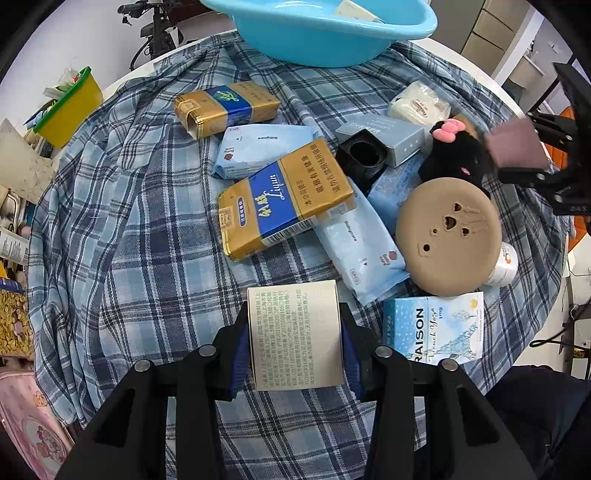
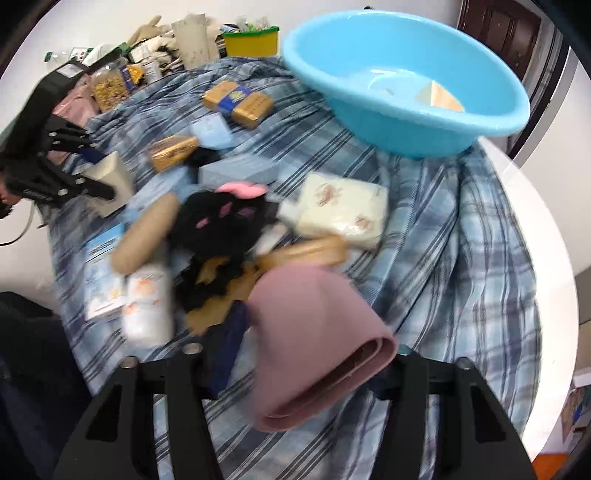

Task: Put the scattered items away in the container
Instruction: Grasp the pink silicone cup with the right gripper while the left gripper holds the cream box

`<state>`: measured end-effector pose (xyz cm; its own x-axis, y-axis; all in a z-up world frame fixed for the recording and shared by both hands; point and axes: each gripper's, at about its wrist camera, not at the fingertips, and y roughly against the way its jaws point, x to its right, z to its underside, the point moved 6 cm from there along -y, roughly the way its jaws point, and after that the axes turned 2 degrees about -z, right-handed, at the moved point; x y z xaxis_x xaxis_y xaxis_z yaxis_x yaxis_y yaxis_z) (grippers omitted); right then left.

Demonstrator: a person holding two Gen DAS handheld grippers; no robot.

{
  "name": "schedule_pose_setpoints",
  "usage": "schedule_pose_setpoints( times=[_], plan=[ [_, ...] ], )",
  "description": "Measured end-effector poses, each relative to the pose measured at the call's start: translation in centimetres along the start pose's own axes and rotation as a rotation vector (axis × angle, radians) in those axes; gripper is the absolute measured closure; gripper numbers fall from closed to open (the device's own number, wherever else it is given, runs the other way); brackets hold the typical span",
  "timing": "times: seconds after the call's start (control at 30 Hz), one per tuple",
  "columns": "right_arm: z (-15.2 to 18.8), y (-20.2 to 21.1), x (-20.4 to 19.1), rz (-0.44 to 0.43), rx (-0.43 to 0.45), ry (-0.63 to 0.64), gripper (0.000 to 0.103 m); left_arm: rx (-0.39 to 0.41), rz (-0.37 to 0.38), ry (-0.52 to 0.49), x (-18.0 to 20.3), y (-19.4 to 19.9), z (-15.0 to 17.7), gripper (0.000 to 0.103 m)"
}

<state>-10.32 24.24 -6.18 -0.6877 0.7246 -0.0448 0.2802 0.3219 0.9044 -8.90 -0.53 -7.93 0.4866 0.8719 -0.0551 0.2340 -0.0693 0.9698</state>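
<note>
On plaid cloth: two gold cigarette cartons, one blue basin.

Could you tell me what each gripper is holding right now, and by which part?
The left gripper clamps a cream box by its long sides. The right gripper grips a folded pink pouch at its near end.

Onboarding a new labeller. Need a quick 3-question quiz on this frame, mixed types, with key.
1. True or false: the left gripper is shut on a cream printed box.
2. What does the right gripper hold? A) black plush toy B) pink folded item C) gold cigarette pack
3. Fill in: the blue basin already holds one ____ item.

Key
1. True; both fingers press its sides.
2. B, the pink folded item.
3. Tan; a flat tan piece, too blurred to identify.
</note>
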Motion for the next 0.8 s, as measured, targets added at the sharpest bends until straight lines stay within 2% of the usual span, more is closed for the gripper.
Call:
schedule_pose_setpoints(
  times=[0.17, 0.27, 0.3, 0.4, 0.6, 0.8],
  plan=[
    [2.7, -1.0, -1.4, 0.015, -0.070, -0.003, 0.051, 0.004, 0.015, -0.012, 0.6, 0.0, 0.2, 0.058],
    [3.7, -1.4, -2.4, -0.067, -0.086, -0.038, 0.051, 0.005, 0.021, -0.020, 0.9, 0.0, 0.3, 0.058],
    [3.8, -1.6, -2.7, -0.071, -0.089, -0.030, 0.052, 0.004, 0.022, -0.024, 1.1, 0.0, 0.3, 0.058],
    [3.9, -2.5, -3.4, -0.024, -0.093, 0.025, 0.052, 0.007, 0.023, -0.033, 1.4, 0.2, 0.4, 0.058],
    [3.7, -3.4, -3.4, 0.011, -0.075, 0.049, 0.046, 0.013, 0.023, -0.036, 1.7, 0.5, 0.5, 0.058],
    [4.1, -3.4, -3.6, 0.007, 0.020, 0.017, 0.038, 0.001, 0.024, -0.039, 1.6, -0.4, 0.6, 0.058]
  ],
)
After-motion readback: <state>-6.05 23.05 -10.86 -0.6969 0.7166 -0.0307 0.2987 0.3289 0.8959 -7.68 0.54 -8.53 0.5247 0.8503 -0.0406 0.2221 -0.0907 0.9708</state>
